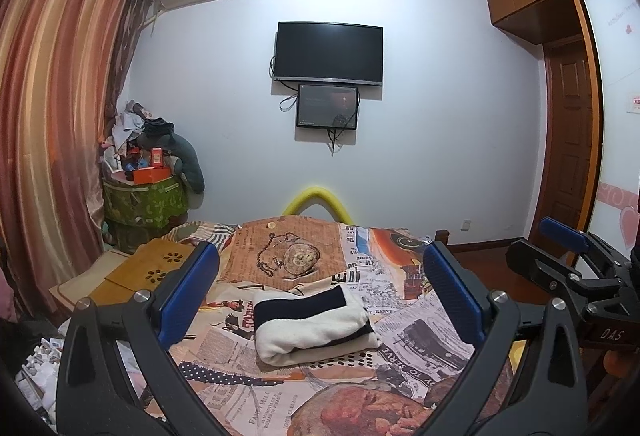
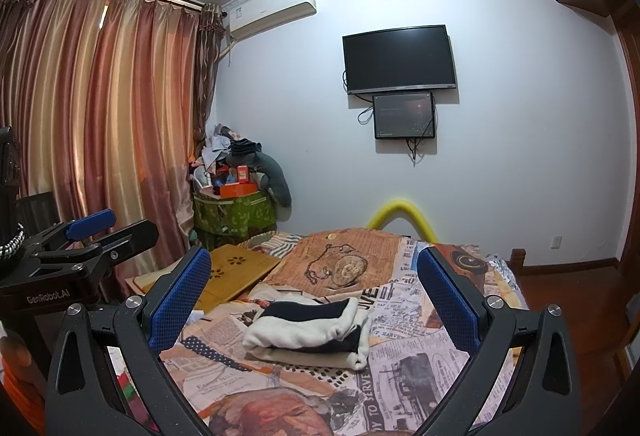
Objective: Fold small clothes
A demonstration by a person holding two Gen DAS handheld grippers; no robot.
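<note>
A small white and navy garment [image 1: 312, 324] lies folded into a compact bundle on the newspaper-print bedspread [image 1: 400, 348]. It also shows in the right wrist view [image 2: 308, 332]. My left gripper [image 1: 320, 276] is open and empty, held above and short of the bundle. My right gripper [image 2: 314, 276] is open and empty too, also held back from it. The right gripper appears at the right edge of the left wrist view [image 1: 568, 256], and the left gripper at the left of the right wrist view [image 2: 92, 232].
A wooden lap tray [image 2: 236, 268] lies on the bed's far left corner. A green bin piled with clutter [image 2: 236, 204] stands by the curtain [image 2: 100, 116]. A yellow foam tube [image 2: 400, 216] arches past the bed's far end. A TV [image 2: 400, 58] hangs on the wall.
</note>
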